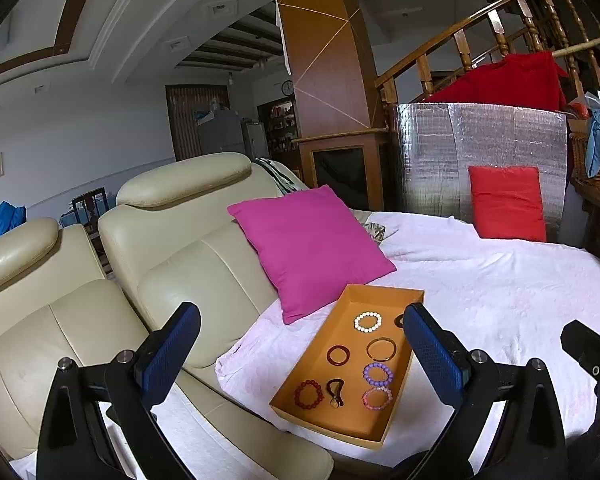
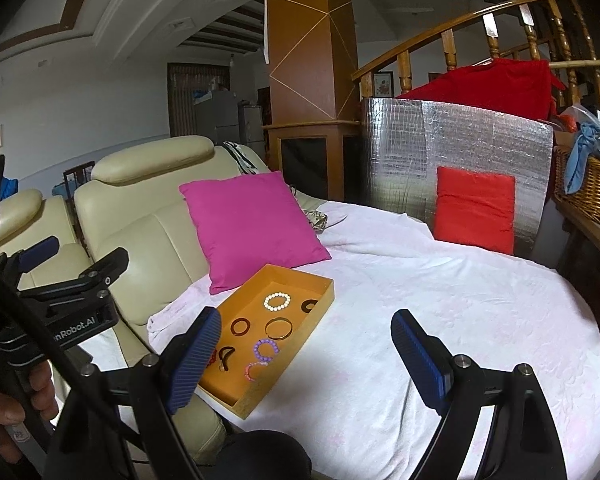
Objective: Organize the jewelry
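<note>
With both the left gripper (image 1: 300, 352) and right gripper (image 2: 306, 356) hovering spread and empty, either risks nudging the shallow orange cardboard tray (image 2: 236, 400) at seven o'clock, scattering its neatly spaced bracelets.

One marking is legible in either view. In the right wrist view, white lettering runs along the black side plate of the left gripper (image 2: 40, 256) body and reads "nRobot.AI" — the start of the word is covered by a black cable crossing in front of it. Below it, small white print stands on a dark band near the hand (image 2: 10, 404) on the handle; it is too small to read. A white sticker low on the same handle carries marks that are blurred. In the left wrist view, a round wall clock (image 1: 287, 87) hangs beside the wooden column — its numerals cannot be made out.
</note>
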Action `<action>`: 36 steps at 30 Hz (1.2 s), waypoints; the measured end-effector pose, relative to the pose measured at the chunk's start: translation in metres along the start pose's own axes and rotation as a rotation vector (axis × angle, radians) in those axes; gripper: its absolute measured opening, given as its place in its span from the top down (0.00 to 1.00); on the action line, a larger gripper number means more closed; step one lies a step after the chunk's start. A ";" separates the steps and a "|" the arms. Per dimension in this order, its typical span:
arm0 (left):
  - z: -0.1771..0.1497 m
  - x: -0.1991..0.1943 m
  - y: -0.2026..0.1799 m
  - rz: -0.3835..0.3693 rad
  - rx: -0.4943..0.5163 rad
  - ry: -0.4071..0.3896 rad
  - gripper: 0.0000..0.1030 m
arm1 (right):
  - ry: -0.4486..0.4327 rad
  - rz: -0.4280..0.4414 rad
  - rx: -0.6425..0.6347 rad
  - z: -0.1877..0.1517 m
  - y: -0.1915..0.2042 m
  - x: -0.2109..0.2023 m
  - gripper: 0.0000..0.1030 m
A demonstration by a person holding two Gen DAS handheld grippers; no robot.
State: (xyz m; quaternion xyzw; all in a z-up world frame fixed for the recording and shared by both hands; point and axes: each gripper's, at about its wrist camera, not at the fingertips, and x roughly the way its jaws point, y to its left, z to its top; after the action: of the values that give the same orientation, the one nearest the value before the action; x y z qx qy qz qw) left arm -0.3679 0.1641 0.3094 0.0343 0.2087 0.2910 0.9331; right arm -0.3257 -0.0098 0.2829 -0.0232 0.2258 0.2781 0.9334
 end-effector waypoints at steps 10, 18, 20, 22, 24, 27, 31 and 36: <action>-0.001 0.008 0.001 0.000 0.002 0.012 0.02 | 0.005 0.003 0.005 0.002 -0.001 0.004 0.13; -0.003 0.020 0.004 -0.010 0.001 0.034 0.02 | 0.016 0.003 -0.002 0.003 0.003 0.015 0.13; -0.003 0.023 0.005 -0.007 0.001 0.036 0.02 | 0.021 0.002 -0.002 0.003 0.004 0.019 0.13; -0.004 0.025 0.006 -0.007 0.000 0.039 0.02 | 0.027 0.002 -0.003 0.002 0.005 0.022 0.13; -0.004 0.028 0.007 -0.007 0.000 0.041 0.02 | 0.034 0.000 -0.007 0.001 0.008 0.026 0.13; -0.005 0.030 0.008 -0.007 0.000 0.041 0.02 | 0.041 0.000 -0.011 0.001 0.011 0.031 0.13; -0.006 0.032 0.010 -0.004 -0.004 0.043 0.02 | 0.046 -0.001 -0.020 0.001 0.015 0.037 0.13; -0.008 0.039 0.014 0.002 -0.008 0.049 0.02 | 0.053 0.001 -0.041 0.001 0.022 0.046 0.13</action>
State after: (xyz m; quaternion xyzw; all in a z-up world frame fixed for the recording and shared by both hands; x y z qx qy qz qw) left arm -0.3498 0.1973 0.2904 0.0238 0.2303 0.2936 0.9275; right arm -0.3026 0.0324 0.2658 -0.0499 0.2448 0.2822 0.9262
